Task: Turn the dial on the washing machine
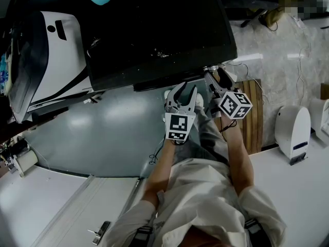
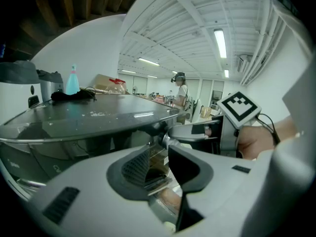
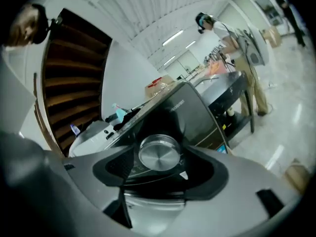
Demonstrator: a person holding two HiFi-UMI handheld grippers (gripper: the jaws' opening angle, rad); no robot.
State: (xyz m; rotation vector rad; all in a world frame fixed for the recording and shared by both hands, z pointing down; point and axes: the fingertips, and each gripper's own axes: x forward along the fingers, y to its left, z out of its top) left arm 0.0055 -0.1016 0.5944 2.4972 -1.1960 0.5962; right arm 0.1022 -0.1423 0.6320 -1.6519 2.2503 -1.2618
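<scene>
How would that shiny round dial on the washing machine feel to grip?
The dial looks like smooth brushed metal, so probably slippery and rigid. It sits fixed on the panel, so it should likely turn in place, not lift off.

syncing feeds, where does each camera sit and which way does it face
Head view: on the head, steeply down at the washing machine; forearms, left gripper, right gripper show.
Left gripper view: on that gripper, along its open jaws toward the machine's front; right hand shows.
Right gripper view: on that gripper, facing the dial between its open jaws.
Shared: head and left gripper views both show the right gripper.
</scene>
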